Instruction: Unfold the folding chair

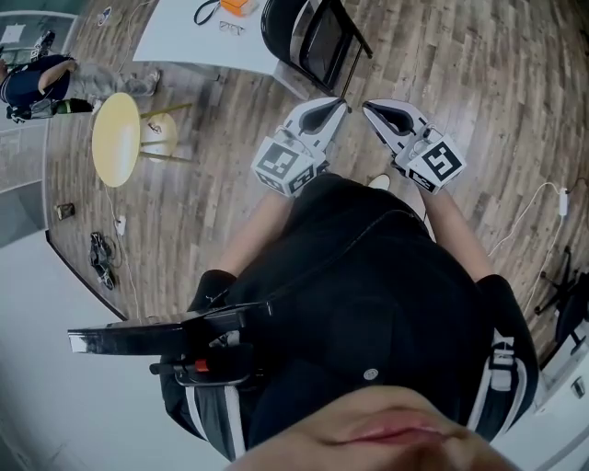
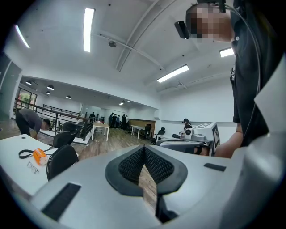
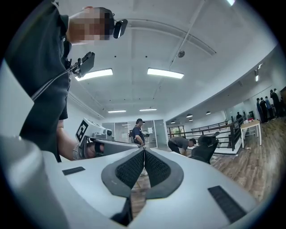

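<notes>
In the head view, a black folding chair with a thin metal frame point(image 1: 311, 39) stands at twelve o'clock on the wood-plank floor point(image 1: 230, 184), its seat folded up against the back. It is just beside the edge of a white table point(image 1: 184, 37) at eleven o'clock, which carries a small orange object point(image 1: 237, 5). The grey left gripper point(image 1: 340, 105) and the grey right gripper point(image 1: 367, 108) point toward the chair from below with their tips near each other, short of the chair and apart from it. A round pale-yellow stool point(image 1: 117, 138) sits at ten o'clock. In the left gripper view, the left gripper point(image 2: 144, 146) has its ribbed black pads clenched together with nothing between them. The chair's dark rounded back point(image 2: 61, 161) shows at eight o'clock beside the white table point(image 2: 15, 150). In the right gripper view, the right gripper point(image 3: 144, 150) is likewise clenched on nothing, and the other gripper's marker cube point(image 3: 91, 129) appears at nine o'clock.
</notes>
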Motion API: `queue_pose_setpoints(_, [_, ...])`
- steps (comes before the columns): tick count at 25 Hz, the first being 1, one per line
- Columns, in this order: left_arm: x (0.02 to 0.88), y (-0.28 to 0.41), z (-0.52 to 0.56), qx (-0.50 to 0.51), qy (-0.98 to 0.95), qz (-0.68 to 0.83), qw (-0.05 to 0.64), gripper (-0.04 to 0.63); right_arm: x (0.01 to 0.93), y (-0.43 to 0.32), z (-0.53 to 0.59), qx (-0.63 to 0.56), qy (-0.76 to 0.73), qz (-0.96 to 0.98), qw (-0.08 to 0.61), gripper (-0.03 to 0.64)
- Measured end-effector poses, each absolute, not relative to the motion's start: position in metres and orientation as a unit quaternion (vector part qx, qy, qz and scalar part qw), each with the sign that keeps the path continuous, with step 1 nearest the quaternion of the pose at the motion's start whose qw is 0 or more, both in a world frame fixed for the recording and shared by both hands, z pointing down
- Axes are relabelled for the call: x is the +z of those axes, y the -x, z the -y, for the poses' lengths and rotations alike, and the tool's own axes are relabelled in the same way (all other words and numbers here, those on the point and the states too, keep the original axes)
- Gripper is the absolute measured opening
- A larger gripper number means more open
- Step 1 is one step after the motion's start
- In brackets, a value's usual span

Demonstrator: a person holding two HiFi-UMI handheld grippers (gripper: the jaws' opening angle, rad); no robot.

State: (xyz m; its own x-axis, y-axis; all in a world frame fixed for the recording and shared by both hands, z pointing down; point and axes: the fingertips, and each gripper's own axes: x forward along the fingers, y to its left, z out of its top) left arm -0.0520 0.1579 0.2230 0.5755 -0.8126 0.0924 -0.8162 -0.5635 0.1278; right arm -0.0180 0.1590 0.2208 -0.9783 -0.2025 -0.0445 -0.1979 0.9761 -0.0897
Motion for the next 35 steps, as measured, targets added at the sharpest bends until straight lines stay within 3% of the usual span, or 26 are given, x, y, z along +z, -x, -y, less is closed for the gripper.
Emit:
queue_pose_setpoints(9, [0.242, 0.097, -0.108, 0.013, -0.888, 0.452, 0.089, 0.005, 0.235, 0.064, -0.109, -0.049, 0.112, -0.992, 0.011, 0.008])
queue_pose_setpoints(29, [0.298, 0.288, 0.05, 0.066, -0.902, 0.406, 0.128, 0.006, 0.261, 0.238, 0.048, -0.071, 0.239, -0.968, -0.017, 0.008])
queue_pose_setpoints(35, [0.366, 0.339, 0.097, 0.151, -0.861, 0.44, 0.204, 0.193, 0.269, 0.249, 0.052, -0.083, 0.245, -0.966, -0.027, 0.008])
